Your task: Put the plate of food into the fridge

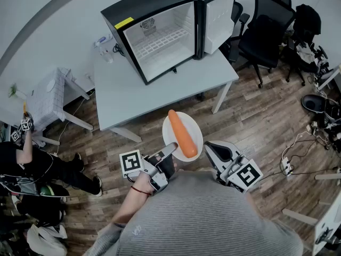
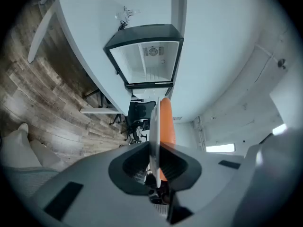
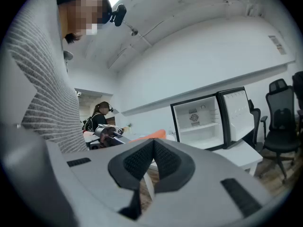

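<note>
A white plate (image 1: 168, 134) with a large orange carrot (image 1: 183, 135) on it hangs over the wood floor, in front of the table. My left gripper (image 1: 171, 147) is shut on the plate's near rim. In the left gripper view the plate (image 2: 154, 126) shows edge-on between the pads, with the carrot (image 2: 166, 122) beside it. My right gripper (image 1: 209, 147) sits just right of the plate, jaws shut with nothing between them (image 3: 152, 145). The black mini fridge (image 1: 160, 36) stands on the table with its door swung open and its white shelves bare.
The fridge rests on a pale grey table (image 1: 160, 89). Black office chairs (image 1: 266, 25) crowd the far right. A small white side table (image 1: 48, 97) and another person (image 1: 21, 159) are at the left. Cables and a power strip (image 1: 287, 167) lie on the floor at right.
</note>
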{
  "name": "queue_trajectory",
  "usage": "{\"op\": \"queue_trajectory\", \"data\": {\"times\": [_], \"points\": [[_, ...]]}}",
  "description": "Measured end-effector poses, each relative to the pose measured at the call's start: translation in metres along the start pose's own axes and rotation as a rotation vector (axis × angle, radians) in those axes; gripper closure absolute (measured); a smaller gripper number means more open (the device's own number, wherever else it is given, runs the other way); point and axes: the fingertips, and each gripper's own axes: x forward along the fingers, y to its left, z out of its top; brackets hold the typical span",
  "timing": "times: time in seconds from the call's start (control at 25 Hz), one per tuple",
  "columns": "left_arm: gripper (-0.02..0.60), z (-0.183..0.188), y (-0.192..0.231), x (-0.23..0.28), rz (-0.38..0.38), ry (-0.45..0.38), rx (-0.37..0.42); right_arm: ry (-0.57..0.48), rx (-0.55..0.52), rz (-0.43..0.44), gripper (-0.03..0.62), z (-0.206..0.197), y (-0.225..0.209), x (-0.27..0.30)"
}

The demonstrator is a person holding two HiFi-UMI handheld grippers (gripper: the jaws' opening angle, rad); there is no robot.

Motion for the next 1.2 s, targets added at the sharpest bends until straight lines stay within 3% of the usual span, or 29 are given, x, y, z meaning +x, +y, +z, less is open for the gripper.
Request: {"op": "queue_trajectory", "data": {"times": [0.84, 1.08, 1.2], "points": [[0.532, 0.011, -0.002, -0.004, -0.018, -0.018, -0.029, 0.021, -0.001, 0.023, 0.582, -0.003, -0.002, 0.015], [0.532, 0.013, -0.002, -0.005, -0.018, -0.021, -0.037, -0.035, 0.087, 0.076, 0.58, 0.006, 0.0, 0.015], [0.532, 0.015, -0.001, -0.006, -0.016, -0.019, -0.039, -0.043, 0.097, 0.063, 0.58, 0.008, -0.006, 0.016]]}}
